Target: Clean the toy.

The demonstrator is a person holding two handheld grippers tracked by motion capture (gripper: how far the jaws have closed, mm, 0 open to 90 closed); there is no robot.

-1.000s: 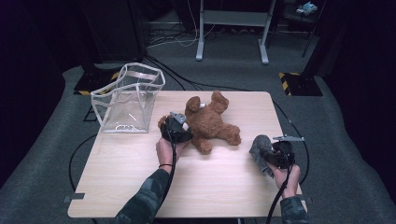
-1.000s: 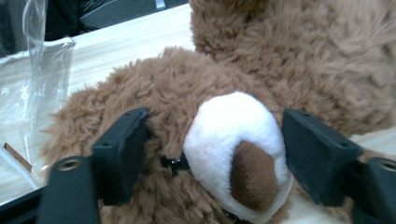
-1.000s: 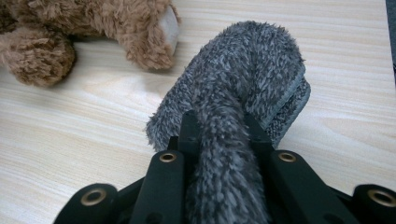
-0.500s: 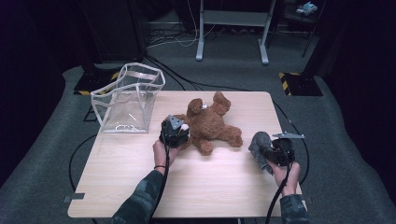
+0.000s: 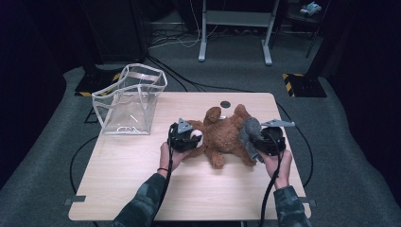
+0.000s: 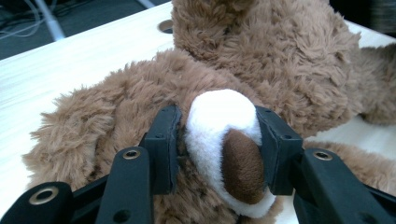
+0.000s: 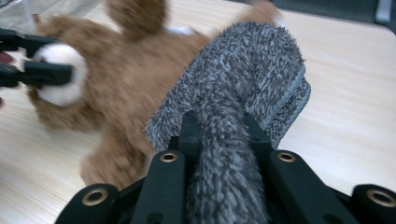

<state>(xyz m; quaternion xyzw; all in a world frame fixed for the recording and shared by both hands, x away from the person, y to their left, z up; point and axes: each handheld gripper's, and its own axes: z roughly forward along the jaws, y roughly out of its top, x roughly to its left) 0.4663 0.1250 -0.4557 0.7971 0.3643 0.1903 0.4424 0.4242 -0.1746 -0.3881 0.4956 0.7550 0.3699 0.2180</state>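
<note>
While the left gripper (image 6: 217, 154) is pinching the bear's (image 5: 227, 135) white muzzle (image 6: 222, 140), having just closed on it, the right gripper (image 7: 219, 135) is clamping a grey cloth (image 7: 247, 93) and bringing it against the bear's side. The bear is lying mid-table, well apart from the clear bag (image 5: 130, 99) standing at the far left. Judging by this, the hold is done and the wiping is only starting; any bagging is left.

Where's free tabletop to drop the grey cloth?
Bare wood along the near edge of the table, in front of the teddy bear; a smaller patch near-left below the clear bag. The middle is crowded by bear and both hand-held grippers.
</note>
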